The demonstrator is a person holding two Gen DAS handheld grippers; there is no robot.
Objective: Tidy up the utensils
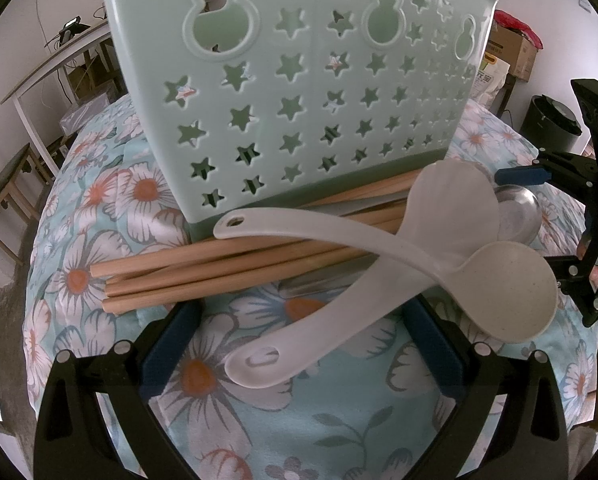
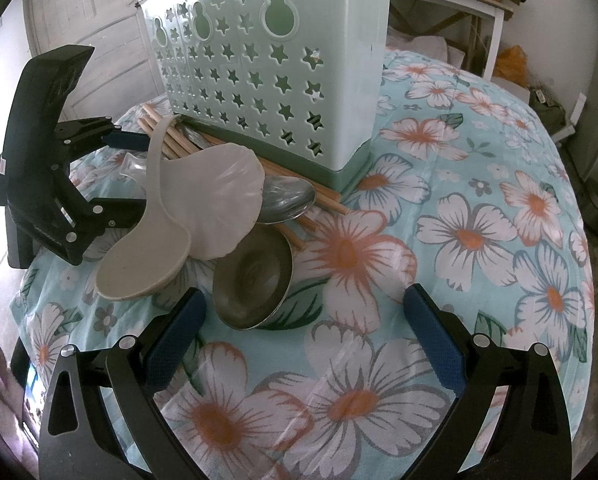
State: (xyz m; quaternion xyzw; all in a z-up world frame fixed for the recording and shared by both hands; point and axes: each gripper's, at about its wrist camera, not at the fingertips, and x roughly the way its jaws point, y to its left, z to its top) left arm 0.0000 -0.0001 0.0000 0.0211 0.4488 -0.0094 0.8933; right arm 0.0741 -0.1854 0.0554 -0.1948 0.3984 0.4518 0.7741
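Observation:
A mint green utensil holder (image 1: 299,92) with star cut-outs stands upright on the floral cloth; it also shows in the right wrist view (image 2: 267,76). In front of it lies a pile: several wooden chopsticks (image 1: 203,276), a white rice paddle (image 1: 451,208), a beige spoon (image 1: 511,288) and metal spoons (image 2: 255,280). My left gripper (image 1: 303,344) is open, its fingers either side of the beige spoon's handle end (image 1: 259,364). My right gripper (image 2: 303,340) is open and empty, just in front of the metal spoon bowl.
The floral cloth (image 2: 479,208) covers a round table. A white desk (image 1: 59,64) and chair (image 1: 7,184) stand at the left, boxes (image 1: 515,48) at the back right. A white shelf (image 2: 451,12) stands behind the table.

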